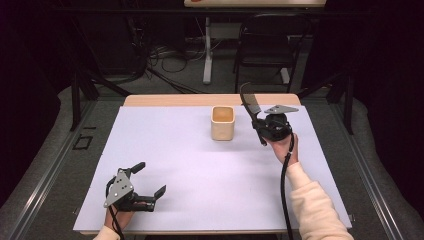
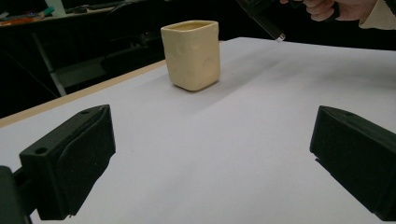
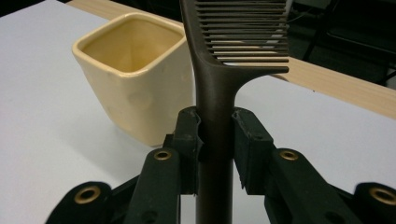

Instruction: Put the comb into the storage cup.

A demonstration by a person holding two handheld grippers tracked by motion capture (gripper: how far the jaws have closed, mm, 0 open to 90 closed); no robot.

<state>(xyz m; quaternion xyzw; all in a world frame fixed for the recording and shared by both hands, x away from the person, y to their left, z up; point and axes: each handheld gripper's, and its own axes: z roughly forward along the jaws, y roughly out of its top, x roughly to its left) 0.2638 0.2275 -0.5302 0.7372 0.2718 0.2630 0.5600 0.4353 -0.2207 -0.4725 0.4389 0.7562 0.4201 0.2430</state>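
Observation:
A cream square cup (image 1: pixel 222 122) stands upright and empty on the white sheet (image 1: pixel 200 190), toward the far middle. Just right of it, my right gripper (image 1: pixel 257 122) is shut on the handle of a dark comb (image 1: pixel 248 100). In the right gripper view the pads (image 3: pixel 245 140) squeeze the comb (image 3: pixel 219 84) below its teeth, and the cup (image 3: pixel 135 70) sits close on the left. The comb stands tilted, teeth end up. My left gripper (image 1: pixel 151 178) rests near the front left corner, open and holding nothing. The left gripper view has the cup (image 2: pixel 191 53) far beyond my left gripper (image 2: pixel 212 158).
The table's wooden edge (image 1: pixel 165 100) runs along the far side of the sheet. Beyond the table are a black chair (image 1: pixel 265 45), a white desk leg (image 1: pixel 207 55) and floor cables (image 1: pixel 170 57). Bare sheet lies between the two grippers.

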